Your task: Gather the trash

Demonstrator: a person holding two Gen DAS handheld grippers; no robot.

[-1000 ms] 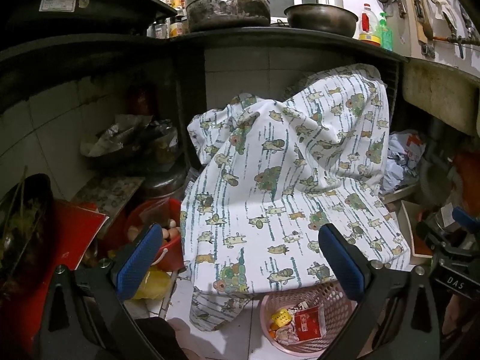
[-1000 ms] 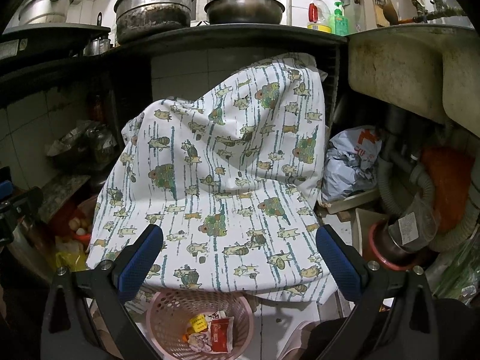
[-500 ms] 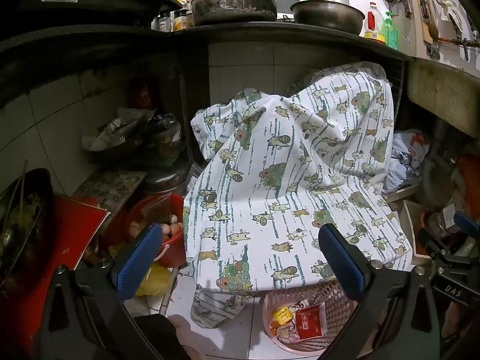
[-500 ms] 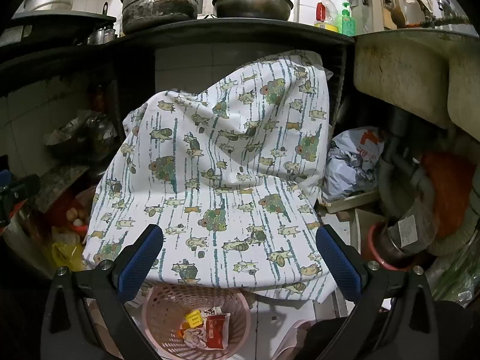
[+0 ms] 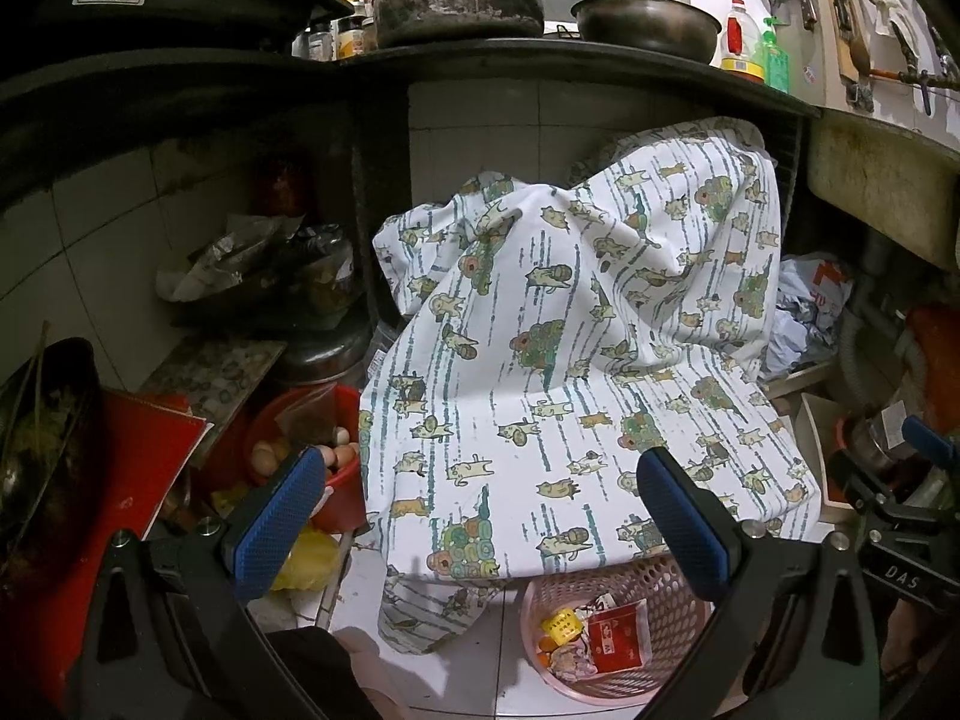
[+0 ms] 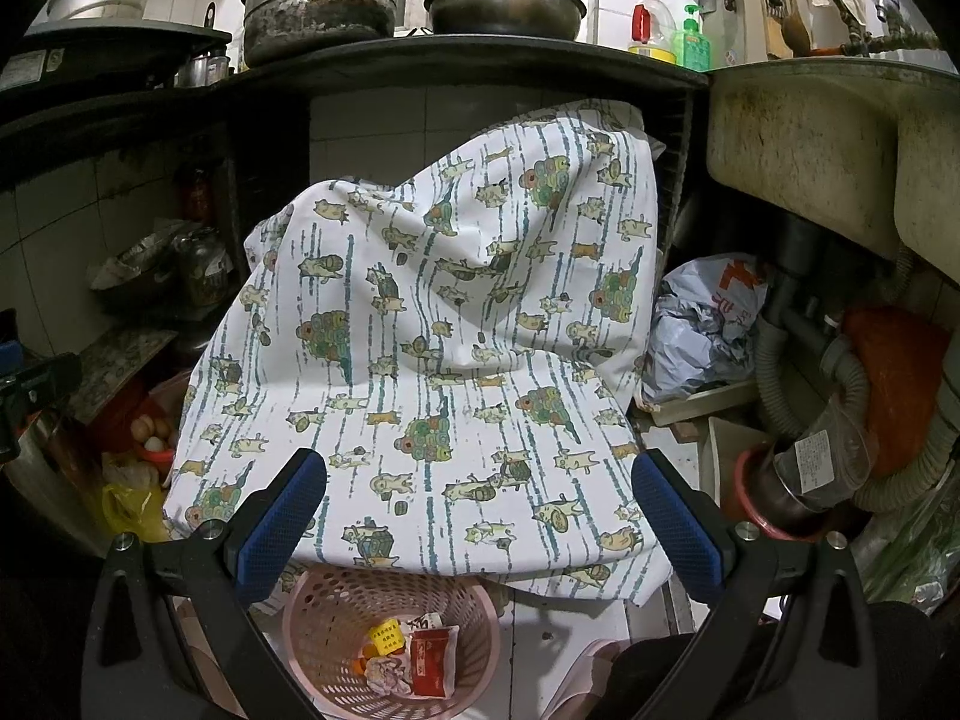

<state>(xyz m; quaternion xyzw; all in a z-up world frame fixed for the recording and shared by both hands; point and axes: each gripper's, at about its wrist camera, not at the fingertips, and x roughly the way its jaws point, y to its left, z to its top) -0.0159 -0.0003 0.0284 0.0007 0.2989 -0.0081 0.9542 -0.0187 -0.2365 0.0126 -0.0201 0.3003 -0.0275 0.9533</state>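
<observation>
A pink mesh basket [image 5: 678, 597] stands on the white floor tiles, holding a red packet [image 5: 618, 636], a yellow wrapper [image 5: 561, 625] and other scraps. It also shows in the right wrist view [image 6: 336, 618], with the red packet [image 6: 433, 660] inside. My left gripper [image 5: 480, 516] is open and empty, above and left of the basket. My right gripper [image 6: 477, 513] is open and empty, above the basket. A white patterned cloth [image 5: 576, 372] hangs over something under the counter and drapes over the basket's far rim.
A red bowl of eggs [image 5: 327, 462] and a yellow bag [image 5: 309, 561] sit at left. A crumpled plastic bag [image 6: 708, 324], drain hoses [image 6: 852, 384] and a sink [image 6: 798, 144] are at right. Pots [image 6: 324, 6] stand on the black counter [image 6: 480, 69].
Both views have drifted slightly; the basket sits a little lower and the counter a little lower in view. Both grippers stay open and empty.
</observation>
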